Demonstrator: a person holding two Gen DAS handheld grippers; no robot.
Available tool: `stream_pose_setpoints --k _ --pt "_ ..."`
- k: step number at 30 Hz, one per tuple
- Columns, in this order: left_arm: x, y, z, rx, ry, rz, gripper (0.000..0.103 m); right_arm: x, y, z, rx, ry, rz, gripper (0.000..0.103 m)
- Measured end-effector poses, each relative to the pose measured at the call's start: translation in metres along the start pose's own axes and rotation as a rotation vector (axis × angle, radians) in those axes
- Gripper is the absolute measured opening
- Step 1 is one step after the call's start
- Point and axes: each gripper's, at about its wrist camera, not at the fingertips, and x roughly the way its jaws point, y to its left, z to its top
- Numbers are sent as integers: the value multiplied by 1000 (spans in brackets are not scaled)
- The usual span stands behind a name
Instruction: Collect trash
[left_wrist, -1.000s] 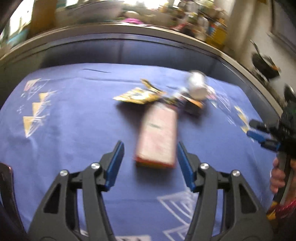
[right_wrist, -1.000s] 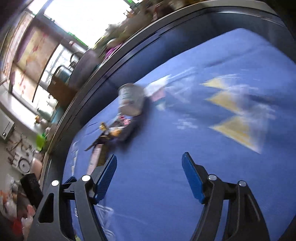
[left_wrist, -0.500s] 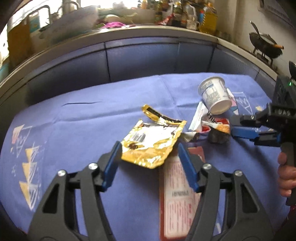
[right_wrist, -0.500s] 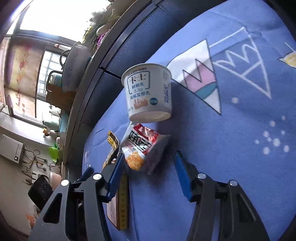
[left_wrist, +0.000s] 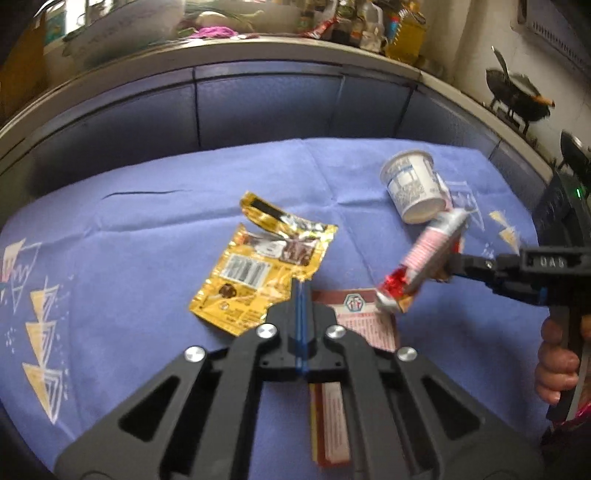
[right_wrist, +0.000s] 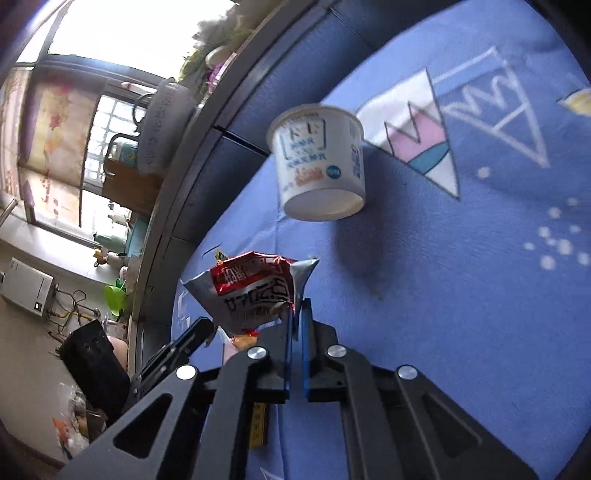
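beside the yogurt cup (left_wrist: 413, 192), the right tongs (right_wrist: 295, 314) are pinching a light, crinkly snack bag (right_wrist: 255, 291) by its edge, while the left tongs (left_wrist: 301, 291) are pressing together on the thin, slippery gold wrapper (left_wrist: 258, 266).

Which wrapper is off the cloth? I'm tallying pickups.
The red-and-white snack bag, pinched in the right gripper and lifted; the gold wrapper lies flat, its edge between the left fingers.

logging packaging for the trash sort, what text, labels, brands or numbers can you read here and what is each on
"卡士" reads faintly on the white yogurt cup; its smaller lines are blurred.
"UAG" or similar: raised letters on the right gripper body, unclear.
Red snack wrapper: large Chinese characters, crumpled, not readable.
Gold wrapper: a barcode, print too small.
Red box: an emblem and fine print, unreadable.
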Motion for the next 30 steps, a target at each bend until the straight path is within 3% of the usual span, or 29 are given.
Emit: stream_pose_setpoints --k 6,10,12,14,18,25,30 --pt "-51 7 -10 -57 -87 -42 0 -43 -5 -19 -42 -57 -12 2" --pt "-66 -12 -24 66 -149 91 0 -71 -21 -32 -36 -96 -27 2" --pt "-56 -14 -29 112 -109 123 11 -78 -31 -36 -19 -101 -33 2" --pt "-43 -11 -35 165 -86 192 29 -83 -38 -38 3 -103 -39 2" --pt "-17 -1 -46 298 -51 289 35 -91 -49 -40 39 -118 -43 2" --pt "10 5 -49 447 -32 262 41 -86 -55 -36 106 -128 -13 2" --pt "23 -1 -41 487 -40 236 42 -76 -52 -35 113 -116 -12 2"
